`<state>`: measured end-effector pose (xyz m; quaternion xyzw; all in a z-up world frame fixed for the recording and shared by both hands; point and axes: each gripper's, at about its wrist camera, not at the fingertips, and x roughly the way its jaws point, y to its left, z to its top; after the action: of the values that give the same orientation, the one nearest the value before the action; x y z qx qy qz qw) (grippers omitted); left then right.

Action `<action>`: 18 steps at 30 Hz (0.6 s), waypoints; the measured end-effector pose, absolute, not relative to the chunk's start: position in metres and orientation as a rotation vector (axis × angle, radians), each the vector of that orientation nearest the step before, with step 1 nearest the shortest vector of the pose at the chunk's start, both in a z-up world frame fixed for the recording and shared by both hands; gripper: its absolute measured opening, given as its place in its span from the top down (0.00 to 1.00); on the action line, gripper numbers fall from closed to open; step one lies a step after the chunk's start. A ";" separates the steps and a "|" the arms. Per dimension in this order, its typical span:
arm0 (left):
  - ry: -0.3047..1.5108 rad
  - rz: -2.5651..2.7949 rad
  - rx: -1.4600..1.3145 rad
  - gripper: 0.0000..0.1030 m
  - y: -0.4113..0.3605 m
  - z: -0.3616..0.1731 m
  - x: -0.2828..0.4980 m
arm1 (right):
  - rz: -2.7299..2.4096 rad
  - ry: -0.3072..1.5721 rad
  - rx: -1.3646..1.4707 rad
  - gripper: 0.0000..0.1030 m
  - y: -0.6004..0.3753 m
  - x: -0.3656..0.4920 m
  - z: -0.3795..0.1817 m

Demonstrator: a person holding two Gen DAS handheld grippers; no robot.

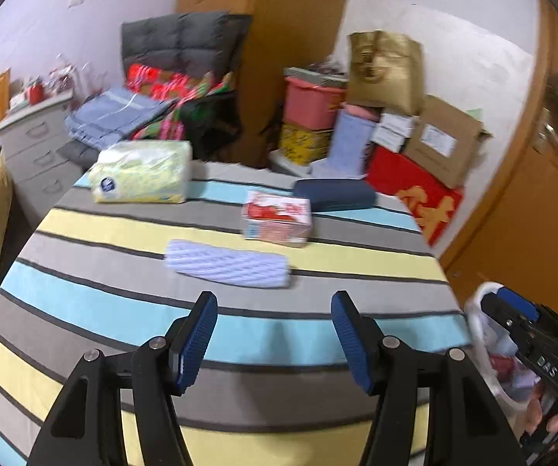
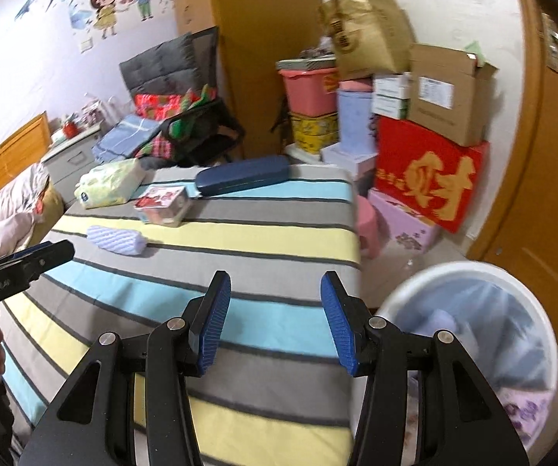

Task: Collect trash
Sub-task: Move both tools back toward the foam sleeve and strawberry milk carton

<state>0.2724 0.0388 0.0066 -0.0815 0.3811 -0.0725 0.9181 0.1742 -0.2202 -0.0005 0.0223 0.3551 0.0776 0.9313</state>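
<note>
A pale lilac ribbed packet lies on the striped tablecloth, also in the right wrist view. Behind it sit a red-and-white tissue box, a yellow-green tissue pack and a dark blue case. My left gripper is open and empty above the table's near side. My right gripper is open and empty near the table's right edge. A white trash bin with a clear liner stands on the floor at right, also behind my right gripper in the left wrist view.
Stacked boxes stand beyond the table: a red box with gold lettering, cardboard box, pink bin. A pink stool sits beside the table's right edge. A chair piled with fabrics and a grey drawer unit stand at back left.
</note>
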 end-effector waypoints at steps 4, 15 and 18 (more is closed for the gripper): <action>0.807 -0.130 -0.203 0.41 0.048 -0.004 0.300 | 0.188 0.742 0.019 0.51 -0.205 0.190 -0.005; 0.883 -0.054 -0.322 0.41 0.057 -0.039 0.362 | 0.250 0.751 -0.011 0.51 -0.185 0.230 -0.010; 0.894 -0.042 -0.275 0.41 0.052 -0.043 0.369 | 0.284 0.746 -0.007 0.51 -0.181 0.239 -0.010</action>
<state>0.3689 0.0518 -0.0430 -0.1327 0.4309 -0.0205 0.8924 0.2391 -0.1814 -0.0101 -0.0035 0.3631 0.1381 0.9214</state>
